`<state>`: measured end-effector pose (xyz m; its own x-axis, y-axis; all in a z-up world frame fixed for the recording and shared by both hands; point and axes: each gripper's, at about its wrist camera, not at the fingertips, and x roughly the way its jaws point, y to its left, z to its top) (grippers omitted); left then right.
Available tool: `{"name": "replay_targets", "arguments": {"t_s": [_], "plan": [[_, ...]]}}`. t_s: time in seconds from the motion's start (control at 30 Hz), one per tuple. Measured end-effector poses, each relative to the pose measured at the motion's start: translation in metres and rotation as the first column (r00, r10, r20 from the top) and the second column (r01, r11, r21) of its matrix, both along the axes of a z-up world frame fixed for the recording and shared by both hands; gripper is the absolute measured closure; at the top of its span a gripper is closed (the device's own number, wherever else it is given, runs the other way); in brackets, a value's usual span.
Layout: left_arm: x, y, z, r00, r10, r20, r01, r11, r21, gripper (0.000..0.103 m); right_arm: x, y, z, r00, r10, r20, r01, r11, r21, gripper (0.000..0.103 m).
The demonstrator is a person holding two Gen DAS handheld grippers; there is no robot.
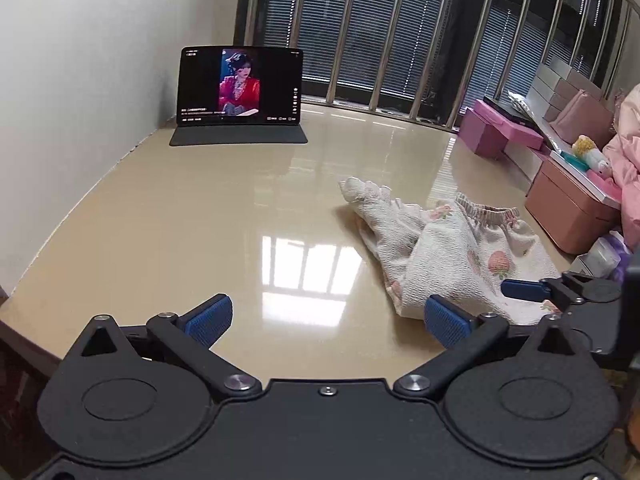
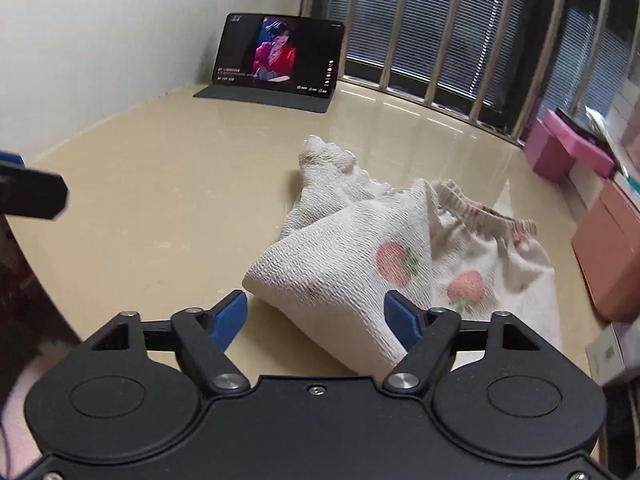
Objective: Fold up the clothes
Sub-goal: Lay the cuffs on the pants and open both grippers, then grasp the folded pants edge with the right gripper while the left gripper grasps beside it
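Left wrist camera is sitting low over the beige table (image 1: 180,216), looking toward the window bars (image 1: 420,40). Right wrist camera is facing the same way, riding closer over the strawberry-print shorts (image 2: 360,252). Both are sharing the propped tablet (image 1: 240,86).

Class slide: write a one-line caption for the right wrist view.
Open right gripper poised over crumpled strawberry-print shorts on a glossy beige table, tablet playing behind.
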<state>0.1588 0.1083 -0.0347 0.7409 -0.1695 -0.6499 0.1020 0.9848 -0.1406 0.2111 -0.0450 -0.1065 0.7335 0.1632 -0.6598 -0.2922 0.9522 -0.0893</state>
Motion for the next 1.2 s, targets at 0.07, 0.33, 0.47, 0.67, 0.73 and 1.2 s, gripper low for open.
{"name": "replay_targets", "arguments": {"t_s": [0.07, 0.33, 0.47, 0.67, 0.73, 1.2], "plan": [[0.005, 0.01, -0.005, 1.0, 0.022, -0.021, -0.022, 1.0, -0.004, 0.0, 0.014, 0.018, -0.011, 0.999, 0.045, -0.022, -0.046, 0.998, -0.031, 0.042], [0.037, 0.022, -0.023, 0.995, 0.008, -0.1, -0.01, 1.0, -0.027, 0.0, 0.047, 0.038, -0.033, 0.992, 0.04, -0.118, -0.045, 0.998, -0.046, 0.041], [0.061, 0.017, -0.027, 0.992, -0.007, -0.124, 0.002, 0.999, -0.034, 0.0, 0.053, 0.021, -0.034, 0.991, 0.013, -0.135, -0.01, 1.0, 0.021, 0.072], [0.121, 0.0, -0.051, 0.963, -0.086, -0.257, 0.021, 0.969, -0.246, 0.0, 0.056, -0.028, -0.031, 0.99, 0.003, -0.141, 0.033, 0.968, 0.248, 0.091], [0.145, -0.011, -0.066, 0.939, -0.115, -0.325, -0.004, 0.94, -0.342, 0.0, 0.049, -0.045, -0.026, 0.99, 0.001, -0.14, 0.046, 0.942, 0.332, 0.091], [0.176, -0.043, -0.107, 0.898, -0.08, -0.432, -0.177, 0.834, -0.523, 0.023, -0.012, -0.107, -0.006, 0.995, 0.076, -0.069, -0.025, 0.83, 0.557, 0.091]]}}
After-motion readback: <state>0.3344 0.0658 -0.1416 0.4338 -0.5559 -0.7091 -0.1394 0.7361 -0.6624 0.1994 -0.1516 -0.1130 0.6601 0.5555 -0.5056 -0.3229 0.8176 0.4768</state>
